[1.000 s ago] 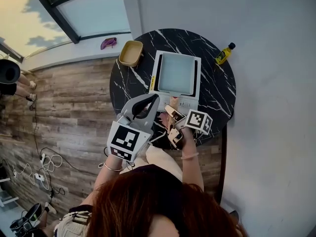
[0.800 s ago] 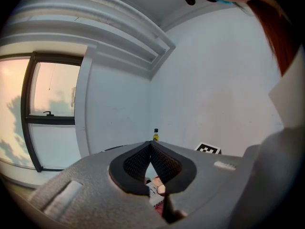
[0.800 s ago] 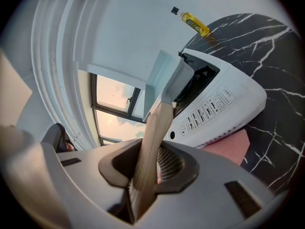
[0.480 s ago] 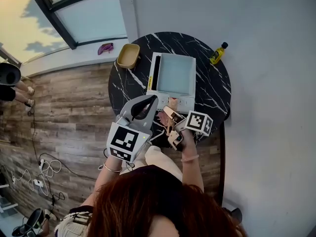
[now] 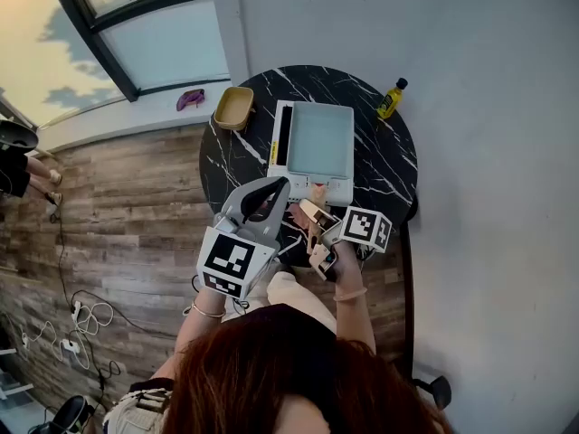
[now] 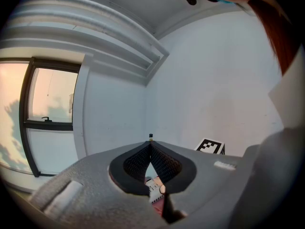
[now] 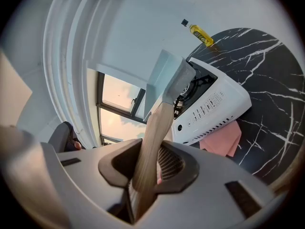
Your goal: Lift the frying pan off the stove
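Observation:
A square pale blue frying pan (image 5: 318, 140) sits over the white stove (image 5: 288, 176) on the round black marble table (image 5: 393, 165). Its wooden handle (image 7: 155, 128) runs toward me between the jaws of my right gripper (image 5: 317, 222), which is shut on it. In the right gripper view the pan (image 7: 164, 78) is tilted, and the black burner (image 7: 190, 87) shows under its near edge. My left gripper (image 5: 279, 183) is held up left of the handle. It is shut, tips touching (image 6: 150, 144), with nothing in it.
A yellow bottle (image 5: 391, 98) stands at the table's far right edge, and a tan bowl (image 5: 233, 107) at the far left. A pink cloth (image 7: 221, 140) lies under the stove's front. A purple item (image 5: 190, 99) lies on the window sill. A white wall borders the table.
The table and stove have shifted slightly in the head view as the head moved. Both grippers hold the same places; the right stays shut on the handle.

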A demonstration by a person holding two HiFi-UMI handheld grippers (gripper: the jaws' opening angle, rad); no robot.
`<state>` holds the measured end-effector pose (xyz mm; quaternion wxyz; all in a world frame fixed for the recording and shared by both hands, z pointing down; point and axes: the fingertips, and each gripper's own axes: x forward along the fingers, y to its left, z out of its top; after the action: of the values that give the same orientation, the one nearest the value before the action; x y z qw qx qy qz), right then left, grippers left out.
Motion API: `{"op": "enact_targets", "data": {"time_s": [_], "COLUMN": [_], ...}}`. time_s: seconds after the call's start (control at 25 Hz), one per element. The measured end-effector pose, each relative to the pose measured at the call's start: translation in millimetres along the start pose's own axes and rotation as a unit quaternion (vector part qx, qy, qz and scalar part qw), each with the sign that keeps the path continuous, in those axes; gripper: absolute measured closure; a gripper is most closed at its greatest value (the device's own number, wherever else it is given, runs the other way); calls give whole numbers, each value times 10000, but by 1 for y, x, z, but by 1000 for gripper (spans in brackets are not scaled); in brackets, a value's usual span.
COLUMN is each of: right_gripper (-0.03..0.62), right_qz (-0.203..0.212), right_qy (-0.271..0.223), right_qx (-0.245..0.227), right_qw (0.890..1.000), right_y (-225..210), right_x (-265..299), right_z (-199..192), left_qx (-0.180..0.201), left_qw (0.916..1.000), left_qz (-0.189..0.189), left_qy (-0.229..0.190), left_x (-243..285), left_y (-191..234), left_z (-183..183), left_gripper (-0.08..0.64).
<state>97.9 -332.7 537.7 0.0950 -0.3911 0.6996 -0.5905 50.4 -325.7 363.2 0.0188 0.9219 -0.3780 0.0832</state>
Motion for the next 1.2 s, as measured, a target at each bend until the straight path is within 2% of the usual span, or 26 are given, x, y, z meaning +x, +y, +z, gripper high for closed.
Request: {"op": "enact_targets", "data": {"time_s": [0.28, 1.0, 1.2], "right_gripper": [489, 489, 489], "right_qz": [54, 84, 73], "right_qy": [-37, -154, -171], "right_qx": [-27, -269, -313], "right_qw": [10000, 9995, 9993], "right_y": [12, 54, 58], "right_x": [-5, -50, -50], "right_z": [-7, -76, -78], "left_qx": [5, 97, 113], "left_qw": [10000, 9995, 9994], "left_qz": [-19, -108, -152], "left_qy": [-57, -292, -299], "left_x": [-10, -94, -96], "left_y": [-1, -41, -41], "left_z": [0, 8, 8], "left_gripper": [548, 548, 548]}}
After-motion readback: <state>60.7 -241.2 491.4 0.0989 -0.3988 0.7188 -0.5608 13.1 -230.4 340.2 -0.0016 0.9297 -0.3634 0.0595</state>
